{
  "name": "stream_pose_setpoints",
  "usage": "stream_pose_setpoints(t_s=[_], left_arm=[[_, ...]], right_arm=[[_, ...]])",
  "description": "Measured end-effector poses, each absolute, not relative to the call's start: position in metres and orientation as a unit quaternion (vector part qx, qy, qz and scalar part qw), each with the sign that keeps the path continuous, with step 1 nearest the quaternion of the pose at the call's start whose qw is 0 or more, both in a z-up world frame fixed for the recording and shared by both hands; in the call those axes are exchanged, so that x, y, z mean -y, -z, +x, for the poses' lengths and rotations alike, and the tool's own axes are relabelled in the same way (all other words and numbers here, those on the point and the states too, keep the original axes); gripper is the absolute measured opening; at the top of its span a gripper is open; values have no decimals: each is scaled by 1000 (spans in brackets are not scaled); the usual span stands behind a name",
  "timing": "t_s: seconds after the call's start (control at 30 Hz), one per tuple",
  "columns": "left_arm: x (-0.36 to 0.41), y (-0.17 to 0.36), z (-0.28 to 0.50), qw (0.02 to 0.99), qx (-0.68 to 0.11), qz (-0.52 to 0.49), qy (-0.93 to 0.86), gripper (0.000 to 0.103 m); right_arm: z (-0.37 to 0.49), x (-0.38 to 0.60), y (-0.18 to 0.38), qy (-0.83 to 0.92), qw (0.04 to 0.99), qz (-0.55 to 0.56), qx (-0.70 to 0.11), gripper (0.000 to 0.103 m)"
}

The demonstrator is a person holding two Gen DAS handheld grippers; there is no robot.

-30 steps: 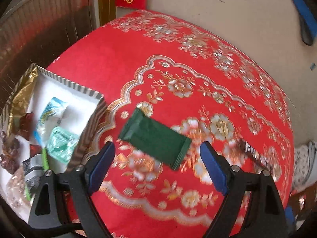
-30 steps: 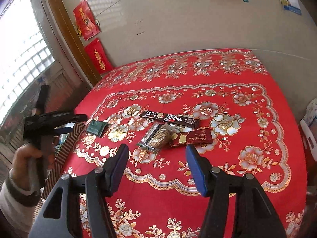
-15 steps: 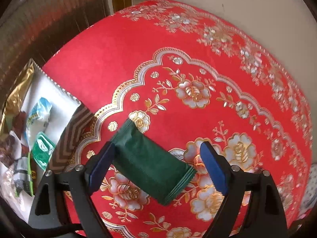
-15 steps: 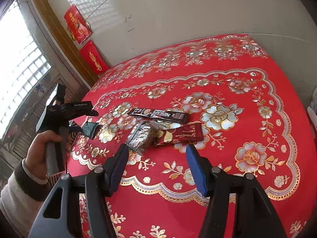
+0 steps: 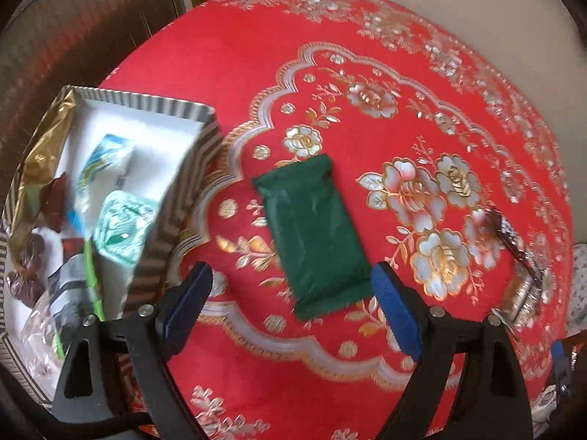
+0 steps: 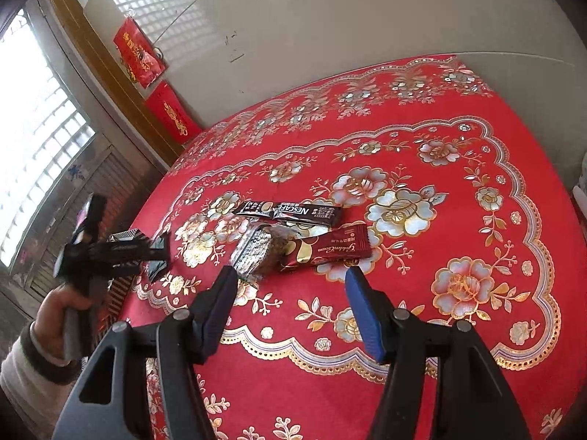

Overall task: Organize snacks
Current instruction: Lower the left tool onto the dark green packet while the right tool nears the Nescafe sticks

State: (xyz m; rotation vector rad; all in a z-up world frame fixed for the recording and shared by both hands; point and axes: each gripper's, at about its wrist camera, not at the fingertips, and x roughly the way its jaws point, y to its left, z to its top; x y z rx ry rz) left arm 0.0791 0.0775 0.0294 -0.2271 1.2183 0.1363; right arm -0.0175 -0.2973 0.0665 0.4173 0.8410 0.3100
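Observation:
A dark green snack packet (image 5: 313, 234) lies flat on the red floral tablecloth (image 5: 367, 73). My left gripper (image 5: 290, 293) is open and its jaws stand either side of the packet's near end, apart from it. A striped box (image 5: 176, 198) with several snacks stands to the left. In the right wrist view my right gripper (image 6: 288, 278) is open, just in front of a silver-wrapped snack (image 6: 256, 249), a red packet (image 6: 326, 247) and a black Nescafe stick (image 6: 290, 212). The left gripper (image 6: 110, 253) shows there too, over the green packet (image 6: 157, 267).
The table stands against a pale wall (image 6: 330, 18) with red hangings (image 6: 139, 53). A window (image 6: 33, 128) is at the left. A dark wrapper (image 5: 510, 234) lies at the right in the left wrist view.
My left gripper has turned and pulled back, so the green packet now lies lengthwise between the open jaws. My right gripper has moved closer to the three snacks.

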Motion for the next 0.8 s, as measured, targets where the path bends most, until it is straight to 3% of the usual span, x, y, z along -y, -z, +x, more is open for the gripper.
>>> stream_pose_setpoints(t_s=[0.4,0.57,0.73,0.8], left_arm=[[-61,-17,105,813,-565,-110,-88,90],[-50,-17,105,824,-554,-83,-79,89],[-51,-22,103,835,-546,-50,-54,59],[-57,-24,103,836,-544,-54,-45,53]], right_arm=[[0,278,-69,-104,884,179,-418,63],[24,261,-61,-92,871,197,-440,69],[39,234,-59,-82,876,162,-447,69],[47,222,-54,-63,877,130,-459,69]])
